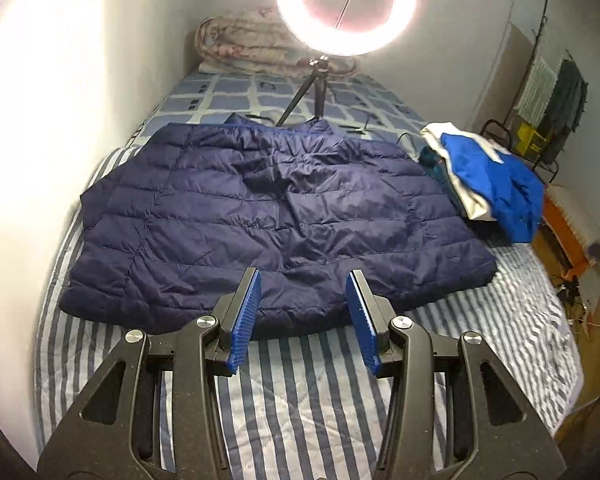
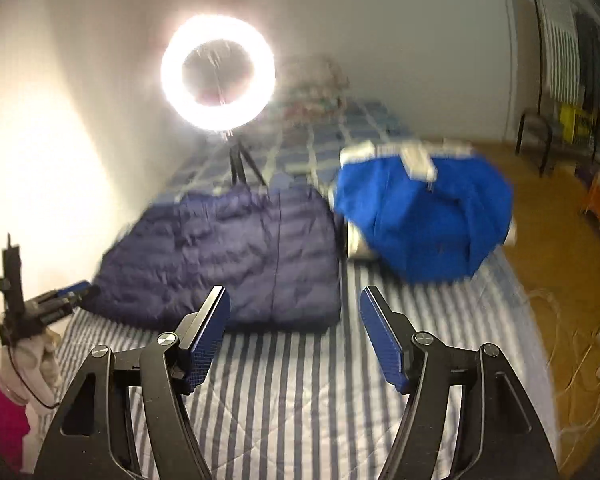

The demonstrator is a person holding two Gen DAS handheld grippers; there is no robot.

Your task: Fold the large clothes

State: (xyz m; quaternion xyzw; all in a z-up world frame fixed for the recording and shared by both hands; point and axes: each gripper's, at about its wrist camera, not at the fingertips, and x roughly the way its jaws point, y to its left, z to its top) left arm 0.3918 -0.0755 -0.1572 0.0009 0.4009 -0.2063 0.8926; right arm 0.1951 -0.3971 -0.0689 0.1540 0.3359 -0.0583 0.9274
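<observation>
A navy quilted puffer jacket (image 1: 260,216) lies folded flat on the striped bed; it also shows in the blurred right wrist view (image 2: 236,248). My left gripper (image 1: 304,280) is open and empty, its blue pads just above the jacket's near edge. It also shows in the right wrist view (image 2: 74,292), at the jacket's left corner. My right gripper (image 2: 294,300) is open and empty, above the stripes near the jacket's right front corner.
A pile of bright blue and white clothes (image 1: 488,176) sits at the bed's right side, also in the right wrist view (image 2: 420,216). A ring light on a tripod (image 1: 344,4) stands behind the jacket. A rolled quilt (image 1: 252,44) lies at the bed's far end. A white wall runs along the left.
</observation>
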